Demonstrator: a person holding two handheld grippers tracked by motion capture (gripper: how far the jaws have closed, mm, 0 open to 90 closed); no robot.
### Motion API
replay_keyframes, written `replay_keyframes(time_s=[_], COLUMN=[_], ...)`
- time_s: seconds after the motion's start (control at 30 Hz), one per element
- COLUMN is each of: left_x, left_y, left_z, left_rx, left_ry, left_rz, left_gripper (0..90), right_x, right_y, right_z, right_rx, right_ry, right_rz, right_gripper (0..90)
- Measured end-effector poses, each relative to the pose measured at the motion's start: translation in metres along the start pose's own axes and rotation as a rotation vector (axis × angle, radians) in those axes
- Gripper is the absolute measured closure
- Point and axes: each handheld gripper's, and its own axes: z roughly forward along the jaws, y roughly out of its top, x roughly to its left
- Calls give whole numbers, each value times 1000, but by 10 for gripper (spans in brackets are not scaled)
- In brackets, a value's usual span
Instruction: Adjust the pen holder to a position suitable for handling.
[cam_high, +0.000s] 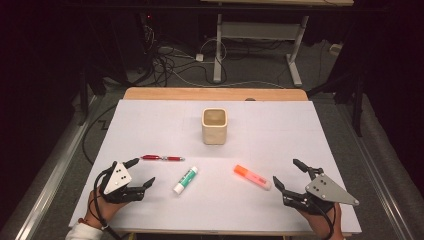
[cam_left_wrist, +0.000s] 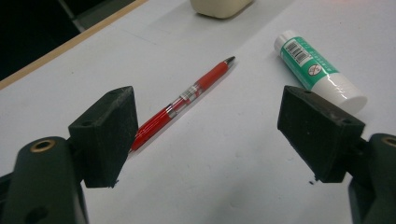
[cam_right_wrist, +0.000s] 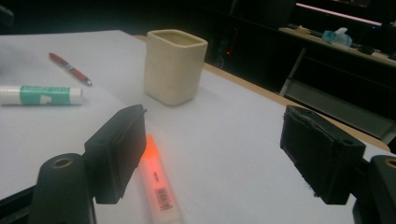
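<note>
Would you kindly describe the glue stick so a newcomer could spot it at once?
Start at the cream cup in the middle of the white table. Nearer the person and slightly left lies the glue stick, between the red pen and orange highlighter. It alone is white with a green label.

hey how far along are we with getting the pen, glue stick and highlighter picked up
Nothing looks done yet. The red pen, glue stick and orange highlighter all lie on the table, and the cup looks empty. In hand: nothing; the left gripper and right gripper stand open near them. Every pickup is left.
</note>
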Motion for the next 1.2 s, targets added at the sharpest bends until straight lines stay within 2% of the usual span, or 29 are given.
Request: replay_keyframes(time_s=[0.07,0.2,0.4,0.43,0.6,0.87,1.03,1.2], left_x=[-1,-1,-1,-2,-2,-4,2,7], left_y=[0,-1,-3,-2,1,5,11,16], left_z=[2,1,1,1,0,5,8,12], left_rx=[30,40,65,68,72,119,139,171], left_ry=[-1,-9,-18,-15,-12,-20,-22,-38], left_rz=[10,10,31,38,41,68,69,97], left_gripper=[194,194,195,195,196,206,209,209], right_x=[0,-1,1,1,-3,-5,-9,-10], right_y=[-1,-2,-1,-1,-4,-6,-9,-12], right_z=[1,1,4,6,4,5,6,7], right_rx=[6,4,17,20,31,59,81,95], right_ry=[15,27,42,41,29,10,-5,-6], right_rz=[1,4,-10,-25,-16,-32,-20,-11], right_gripper=[230,232,237,238,249,265,273,274])
